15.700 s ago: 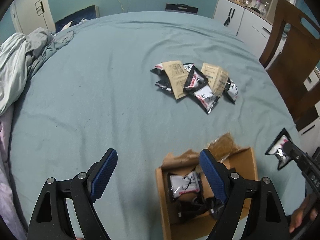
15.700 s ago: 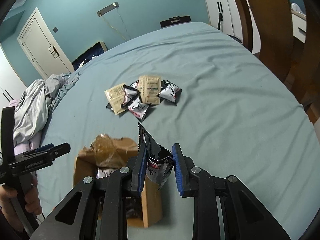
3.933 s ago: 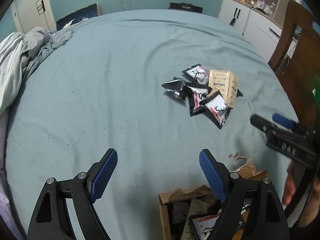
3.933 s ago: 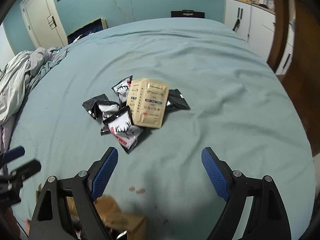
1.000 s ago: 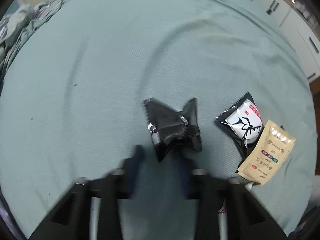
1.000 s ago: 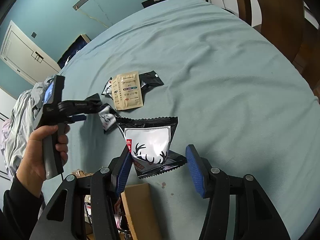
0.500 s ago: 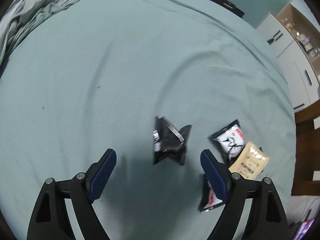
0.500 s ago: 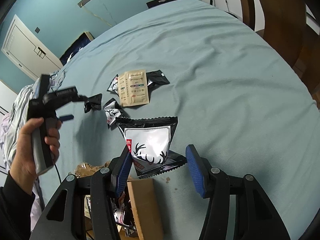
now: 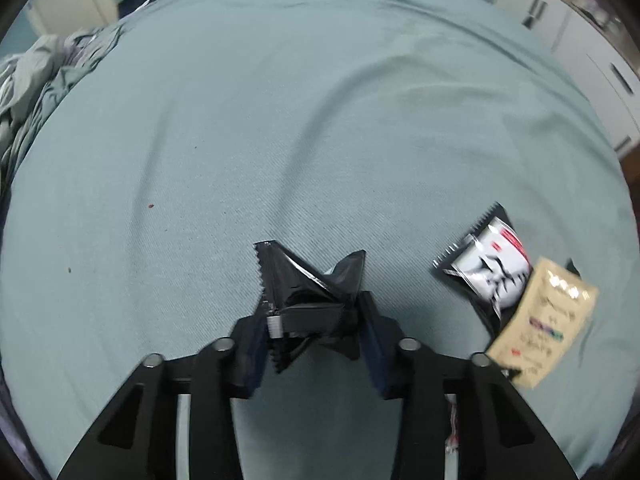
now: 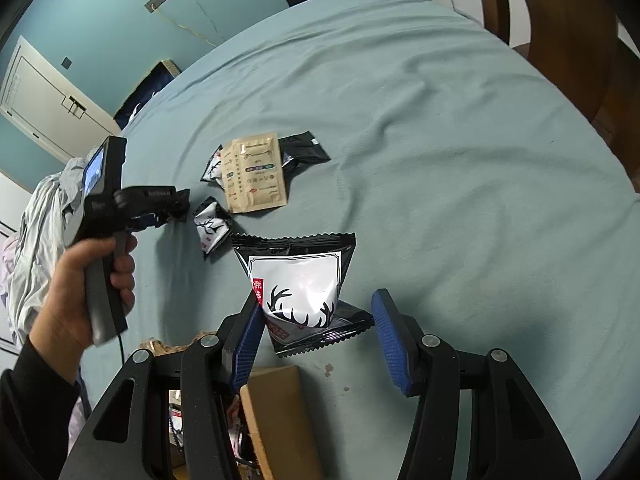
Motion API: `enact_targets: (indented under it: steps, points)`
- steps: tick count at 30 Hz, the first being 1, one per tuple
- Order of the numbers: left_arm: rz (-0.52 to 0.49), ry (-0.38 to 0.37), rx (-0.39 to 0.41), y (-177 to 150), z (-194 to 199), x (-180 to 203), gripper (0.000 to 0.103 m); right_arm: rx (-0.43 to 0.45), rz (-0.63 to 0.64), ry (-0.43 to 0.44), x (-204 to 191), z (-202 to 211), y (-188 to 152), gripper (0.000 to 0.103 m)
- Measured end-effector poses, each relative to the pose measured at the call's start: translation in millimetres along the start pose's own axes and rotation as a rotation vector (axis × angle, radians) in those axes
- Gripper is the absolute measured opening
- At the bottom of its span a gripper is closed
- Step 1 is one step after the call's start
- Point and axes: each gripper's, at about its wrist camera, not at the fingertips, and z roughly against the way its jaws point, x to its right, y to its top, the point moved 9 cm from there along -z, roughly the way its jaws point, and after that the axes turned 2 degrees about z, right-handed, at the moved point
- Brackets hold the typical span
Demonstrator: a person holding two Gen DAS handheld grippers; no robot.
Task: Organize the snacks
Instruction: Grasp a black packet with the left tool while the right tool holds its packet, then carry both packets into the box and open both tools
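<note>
Left gripper (image 9: 312,334) is clamping a crumpled black packet (image 9: 310,300) between its two fingers, with the packet's serrated edge sticking up and forward over the teal bedspread (image 9: 280,120); the finger pads are blurred by motion, so the exact contact line is hard to make out. Right gripper (image 10: 316,334) is standing partly open around a black-and-white deer packet (image 10: 298,276): the packet's lower left corner is lying against the left blue pad (image 10: 248,344), while the right pad is standing apart from it, so whether the packet is being pinched or merely resting cannot be told. Beneath that gripper, a cardboard box (image 10: 276,416) is sitting on the bedspread, cut off by the gripper frame, with only glimpses of packets inside. Farther out, a tan sachet (image 10: 254,172) is lying over a small pile, covering most of a black packet (image 10: 304,148) behind it and part of another deer packet (image 10: 212,166) at its left; one more deer packet (image 10: 212,228) is lying just beside the sachet's near corner. In the left wrist view the sachet and its neighbour are smeared by blur. A left hand (image 10: 86,276) is gripping the other tool's handle, and a wooden chair (image 10: 560,20) is standing at the bed's right edge, cropped by the lens.
</note>
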Motion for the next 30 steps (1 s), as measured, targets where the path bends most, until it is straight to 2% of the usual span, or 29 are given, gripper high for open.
enact_targets:
  steps: [5, 12, 17, 21, 23, 26, 30]
  points:
    - [-0.016, 0.013, 0.045, -22, 28, -12, 0.035, 0.007, 0.04, -0.027, -7, -2, -2, 0.053]
    - [-0.068, 0.003, 0.065, -73, 80, -24, 0.037, 0.013, 0.052, -0.058, -10, -4, -13, 0.053]
    - [-0.135, -0.015, 0.1, -138, 122, -23, 0.038, 0.021, 0.066, -0.087, -11, -4, -27, 0.053]
    - [-0.224, 0.003, 0.104, -181, 141, -15, 0.038, 0.064, 0.072, -0.106, -10, 8, -34, 0.053]
    - [-0.273, 0.001, 0.125, -196, 155, -7, 0.038, 0.076, 0.074, -0.107, -10, 15, -40, 0.053]
    - [-0.288, -0.04, 0.151, -212, 172, 1, 0.038, 0.093, 0.085, -0.087, -15, 29, -51, 0.053]
    - [-0.308, -0.079, 0.108, -239, 170, 7, 0.038, 0.108, 0.09, -0.049, -19, 47, -71, 0.053]
